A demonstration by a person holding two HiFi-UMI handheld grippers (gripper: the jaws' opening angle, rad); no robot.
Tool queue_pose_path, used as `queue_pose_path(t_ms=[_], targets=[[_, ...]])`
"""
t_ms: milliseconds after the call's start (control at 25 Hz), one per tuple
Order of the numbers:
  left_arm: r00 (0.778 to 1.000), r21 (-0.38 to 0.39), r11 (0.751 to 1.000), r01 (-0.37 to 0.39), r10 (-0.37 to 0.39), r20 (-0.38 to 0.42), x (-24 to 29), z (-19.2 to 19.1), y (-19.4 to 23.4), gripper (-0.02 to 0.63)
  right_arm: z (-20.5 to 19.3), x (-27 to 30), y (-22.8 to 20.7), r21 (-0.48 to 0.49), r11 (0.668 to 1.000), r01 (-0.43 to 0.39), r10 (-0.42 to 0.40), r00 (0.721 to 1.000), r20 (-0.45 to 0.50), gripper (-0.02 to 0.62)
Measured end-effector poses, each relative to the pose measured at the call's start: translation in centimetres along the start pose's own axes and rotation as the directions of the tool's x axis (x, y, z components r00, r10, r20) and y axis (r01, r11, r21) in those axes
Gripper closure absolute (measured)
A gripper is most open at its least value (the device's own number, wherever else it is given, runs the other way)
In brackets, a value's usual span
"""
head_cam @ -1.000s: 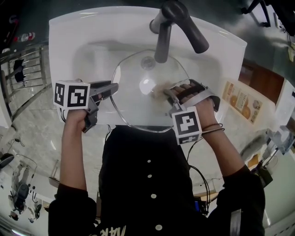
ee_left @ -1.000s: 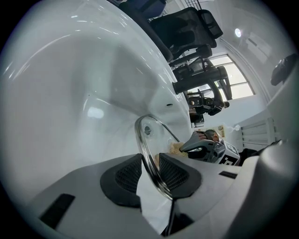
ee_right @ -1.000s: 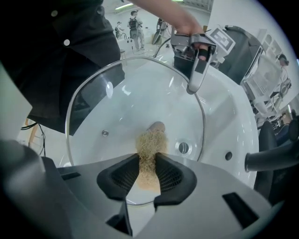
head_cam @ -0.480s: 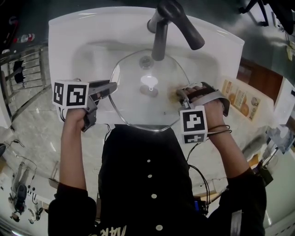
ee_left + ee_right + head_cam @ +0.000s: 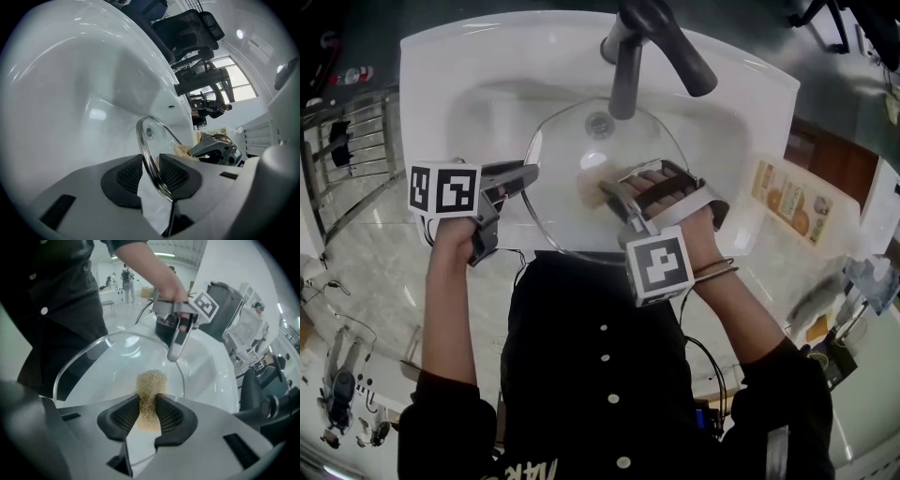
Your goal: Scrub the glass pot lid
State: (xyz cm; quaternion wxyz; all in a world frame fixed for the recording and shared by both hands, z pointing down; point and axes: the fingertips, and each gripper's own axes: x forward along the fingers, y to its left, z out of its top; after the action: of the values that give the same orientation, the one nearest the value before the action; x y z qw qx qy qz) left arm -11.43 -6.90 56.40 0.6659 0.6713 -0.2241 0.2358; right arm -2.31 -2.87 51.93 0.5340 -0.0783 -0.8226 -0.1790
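The glass pot lid (image 5: pixel 567 220) is in the bowl of the white sink (image 5: pixel 441 84). Its near rim reaches the sink's front edge and its far rim lies under the dark faucet (image 5: pixel 628 66) at the back edge.

The left gripper (image 5: pixel 530 175) comes in from the sink's left edge and is clamped on the lid's metal rim (image 5: pixel 151 159), one pad on each face of the glass. It has not shifted over the last second, so the lid is steadied as before.

The right gripper (image 5: pixel 611 195) has its jaws pinched on a tan scrub pad (image 5: pixel 150 390). Half a second ago it worked near the lid's right rim, with the lid's knob showing bare at the middle. It has since swept left toward the centre, and the pad (image 5: pixel 592 183) now rests on the glass about where the knob was seen.

This looks like one stroke of a back-and-forth scrub. The right part and middle have been passed over, while the left part and the near rim probably still need the pad.
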Motion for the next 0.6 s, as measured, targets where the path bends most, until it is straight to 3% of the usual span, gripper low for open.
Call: queue_pose_path(t_ms=[240,600], targets=[[1.000,-0.011,1.000,0.006,-0.006,0.002,0.0,0.0,0.0,0.476,6.8,1.1,-0.9,0.000,0.999,0.049,-0.048,0.981,0.190,0.474],[1.000,-0.003,1.000,0.005,-0.005,0.005,0.0,0.0,0.0,0.476,7.7,2.3,-0.9,-0.013,0.999,0.044,-0.041,0.978,0.206,0.474]])
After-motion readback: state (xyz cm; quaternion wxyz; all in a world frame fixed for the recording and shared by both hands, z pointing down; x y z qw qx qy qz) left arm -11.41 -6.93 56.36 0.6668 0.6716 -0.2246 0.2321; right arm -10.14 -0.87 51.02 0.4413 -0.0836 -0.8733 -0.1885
